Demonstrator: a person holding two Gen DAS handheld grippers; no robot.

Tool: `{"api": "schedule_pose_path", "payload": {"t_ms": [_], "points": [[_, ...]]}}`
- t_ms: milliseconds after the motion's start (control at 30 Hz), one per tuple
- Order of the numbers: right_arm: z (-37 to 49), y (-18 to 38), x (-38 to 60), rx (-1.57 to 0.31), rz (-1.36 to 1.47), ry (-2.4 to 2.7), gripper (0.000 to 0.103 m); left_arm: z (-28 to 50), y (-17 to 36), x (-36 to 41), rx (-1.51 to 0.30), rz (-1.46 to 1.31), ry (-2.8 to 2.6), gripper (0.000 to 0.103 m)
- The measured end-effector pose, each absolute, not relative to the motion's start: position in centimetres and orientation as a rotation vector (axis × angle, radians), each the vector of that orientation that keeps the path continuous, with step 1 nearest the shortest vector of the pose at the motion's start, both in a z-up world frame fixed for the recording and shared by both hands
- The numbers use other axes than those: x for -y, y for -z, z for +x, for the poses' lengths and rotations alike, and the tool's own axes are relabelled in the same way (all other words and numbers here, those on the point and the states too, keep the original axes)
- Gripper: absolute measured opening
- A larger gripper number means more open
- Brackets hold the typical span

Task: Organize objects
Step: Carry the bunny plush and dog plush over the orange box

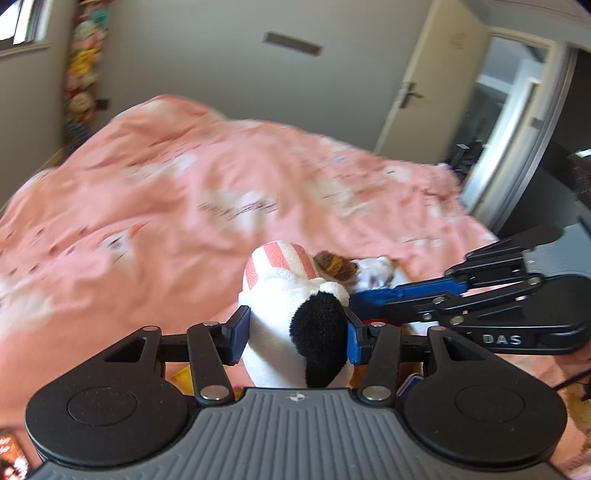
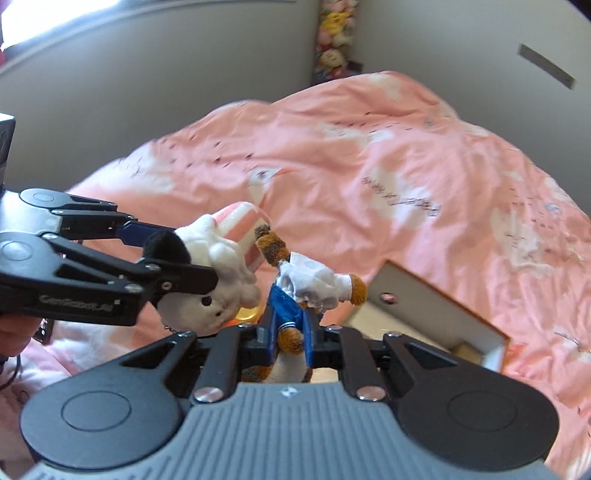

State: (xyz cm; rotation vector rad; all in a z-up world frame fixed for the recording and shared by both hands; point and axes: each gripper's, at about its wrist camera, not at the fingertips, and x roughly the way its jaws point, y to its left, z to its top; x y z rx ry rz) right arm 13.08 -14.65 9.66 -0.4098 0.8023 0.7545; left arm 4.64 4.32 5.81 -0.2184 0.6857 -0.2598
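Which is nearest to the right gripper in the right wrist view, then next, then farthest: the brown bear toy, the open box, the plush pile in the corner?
1. Brown bear toy, clamped in the right gripper.
2. Open box, lower right on the bed.
3. Plush pile, far corner at top.

Pink duvet (image 2: pixel 406 155) w/ open box (image 2: pixel 436 306)

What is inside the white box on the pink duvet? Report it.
The white box lies open on the pink duvet. Inside, only a pale beige shape shows at its near corner. The rest of the interior is hidden behind the right claw and its brown plush doll.
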Motion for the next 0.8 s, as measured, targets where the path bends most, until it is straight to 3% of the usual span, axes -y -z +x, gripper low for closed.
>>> {"api": "schedule_pose_path", "payload": {"t_ms": [167,400,800], "points": [[14.3,-10.0,18.8,-0.884,-0.373,-0.704,0.015,6.1,-6.2,0.4,-0.728,-0.17,0.342,0.058],[15.8,-4.4,22.3,-1.07,-0.327,-0.681,0.014,7.9,-2.5,5.4,-0.898,-0.11,0.378,0.058],[18.3,0.9,22.9,-1.156,-0.415,-0.799,0.014,8.3,3.1,9.1,-1.088,0.031,0.302,0.058]]}}
